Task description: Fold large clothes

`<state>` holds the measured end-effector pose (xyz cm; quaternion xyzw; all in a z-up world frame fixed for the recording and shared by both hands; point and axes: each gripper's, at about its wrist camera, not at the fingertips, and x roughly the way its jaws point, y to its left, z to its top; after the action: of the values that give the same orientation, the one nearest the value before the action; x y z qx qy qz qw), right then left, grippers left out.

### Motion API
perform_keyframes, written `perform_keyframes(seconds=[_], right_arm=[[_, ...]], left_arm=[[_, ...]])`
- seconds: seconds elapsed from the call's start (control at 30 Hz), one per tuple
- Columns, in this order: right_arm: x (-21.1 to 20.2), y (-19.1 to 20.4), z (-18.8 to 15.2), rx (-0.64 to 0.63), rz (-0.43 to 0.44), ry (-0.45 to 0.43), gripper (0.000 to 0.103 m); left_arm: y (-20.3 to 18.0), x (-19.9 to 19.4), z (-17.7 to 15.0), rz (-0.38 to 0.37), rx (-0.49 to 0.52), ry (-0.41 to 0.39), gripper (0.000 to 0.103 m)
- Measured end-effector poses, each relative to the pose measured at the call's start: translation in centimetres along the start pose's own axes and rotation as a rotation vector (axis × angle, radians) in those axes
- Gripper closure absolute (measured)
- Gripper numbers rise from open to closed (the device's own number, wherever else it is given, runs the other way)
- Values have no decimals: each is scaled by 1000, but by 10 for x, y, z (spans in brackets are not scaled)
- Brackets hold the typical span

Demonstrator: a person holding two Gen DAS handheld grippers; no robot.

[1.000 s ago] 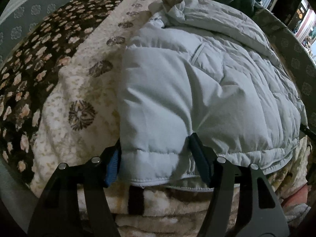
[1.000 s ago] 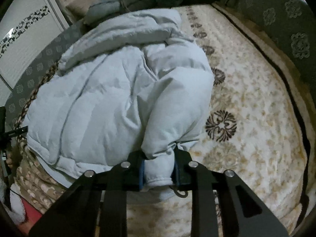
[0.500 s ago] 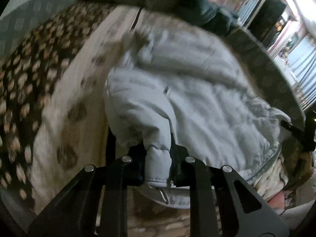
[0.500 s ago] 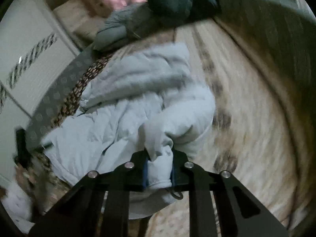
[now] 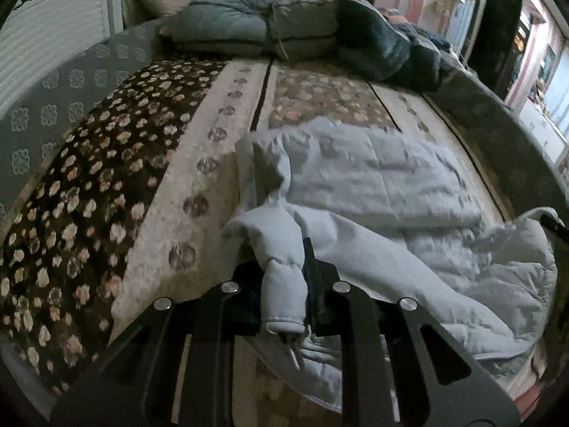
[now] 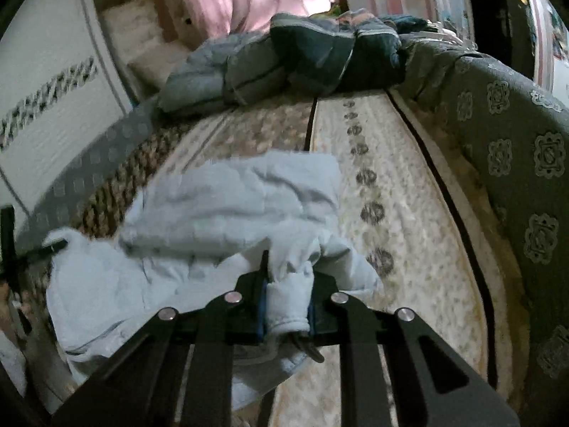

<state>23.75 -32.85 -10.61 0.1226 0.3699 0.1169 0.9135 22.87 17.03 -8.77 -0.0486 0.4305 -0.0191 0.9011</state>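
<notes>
We see a wide bed under a plush floral blanket in cream and brown [image 5: 199, 163], with a heap of dark quilted coats [image 5: 284, 32] along its far edge. The pale blue padded jacket [image 5: 391, 185] lies crumpled toward the near edge, its hem raised off the blanket. Our left claw [image 5: 284, 284] is pinched tight on one bunched hem corner, and our right claw [image 6: 286, 302] is pinched on the other
</notes>
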Motion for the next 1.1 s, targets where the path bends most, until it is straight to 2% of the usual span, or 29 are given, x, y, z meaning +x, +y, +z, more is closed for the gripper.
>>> perform_keyframes(seconds=[0.17, 0.27, 0.37, 0.47, 0.57, 0.67, 0.73, 0.8, 0.9, 0.97, 1.1], right_arm=[[21, -2, 51, 15, -15, -67, 87], [35, -6, 90, 52, -19, -120, 87], [69, -10, 139, 57, -53, -145, 87], [121, -15, 172, 65, -107, -128, 87], [170, -24, 188, 78, -150, -83, 87], [229, -40, 186, 56, -195, 21, 87], [258, -48, 172, 29, -212, 90, 87], [277, -52, 158, 10, -221, 122, 87], [289, -51, 149, 7, -231, 129, 87], [295, -50, 149, 0, -233, 172, 87], [274, -54, 161, 25, -196, 211, 83]], left_arm=[[7, 10, 54, 11, -53, -41, 87], [13, 19, 92, 8, -123, -73, 88], [14, 39, 136, 44, -147, -105, 88], [10, 85, 180, 89, -162, -90, 88], [4, 136, 209, 146, -160, -62, 88], [6, 190, 217, 151, -156, -11, 86], [12, 229, 208, 157, -158, 61, 84], [16, 254, 196, 152, -150, 95, 84], [17, 267, 193, 150, -143, 98, 84], [13, 272, 196, 169, -117, 121, 84], [6, 252, 201, 164, -95, 125, 78]])
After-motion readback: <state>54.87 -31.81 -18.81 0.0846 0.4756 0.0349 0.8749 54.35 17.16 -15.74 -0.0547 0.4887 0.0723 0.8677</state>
